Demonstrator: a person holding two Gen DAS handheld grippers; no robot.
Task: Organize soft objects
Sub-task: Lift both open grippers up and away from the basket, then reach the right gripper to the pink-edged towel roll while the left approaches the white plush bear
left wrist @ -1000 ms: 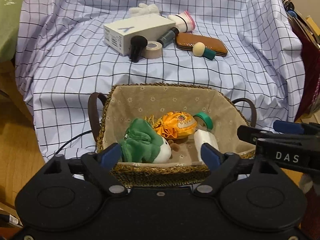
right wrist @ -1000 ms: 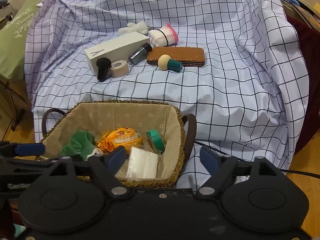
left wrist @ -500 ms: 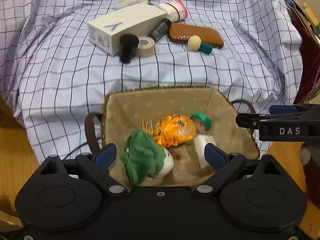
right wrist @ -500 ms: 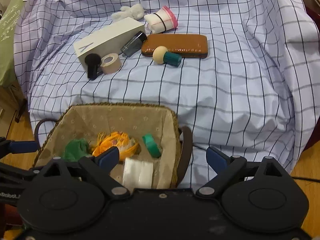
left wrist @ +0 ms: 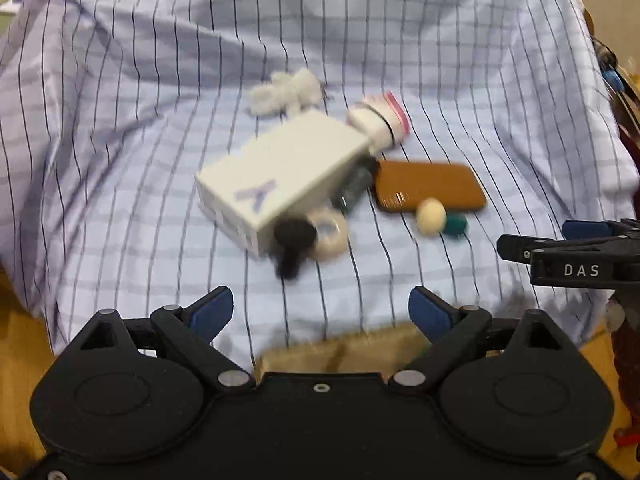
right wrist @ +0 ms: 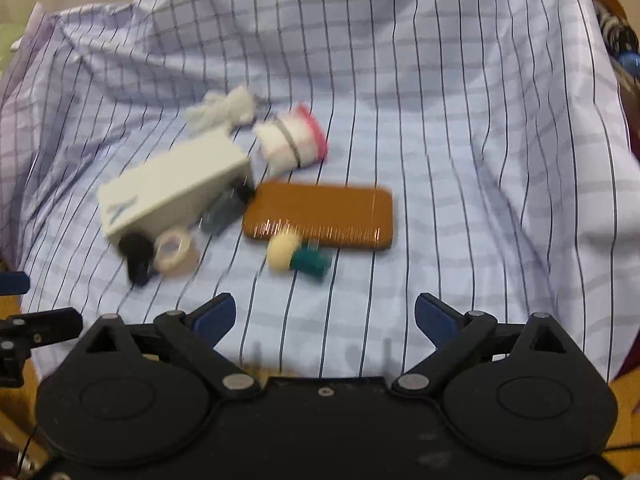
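Note:
A white fluffy plush lies at the back of the checked cloth. A rolled white cloth with a pink edge lies right of it. My left gripper is open and empty, above the cloth's front, short of the objects. My right gripper is open and empty, in front of the brown case. Only the far rim of the woven basket shows, under the left gripper. Both views are blurred.
A white box, a black brush, a tape roll, a dark bottle, a brown case and a cream-and-green sponge lie together mid-cloth. Wooden floor lies left of the cloth.
Both grippers have risen and moved forward over the basket toward the objects on the cloth. The basket has dropped almost out of view. Both stay open.

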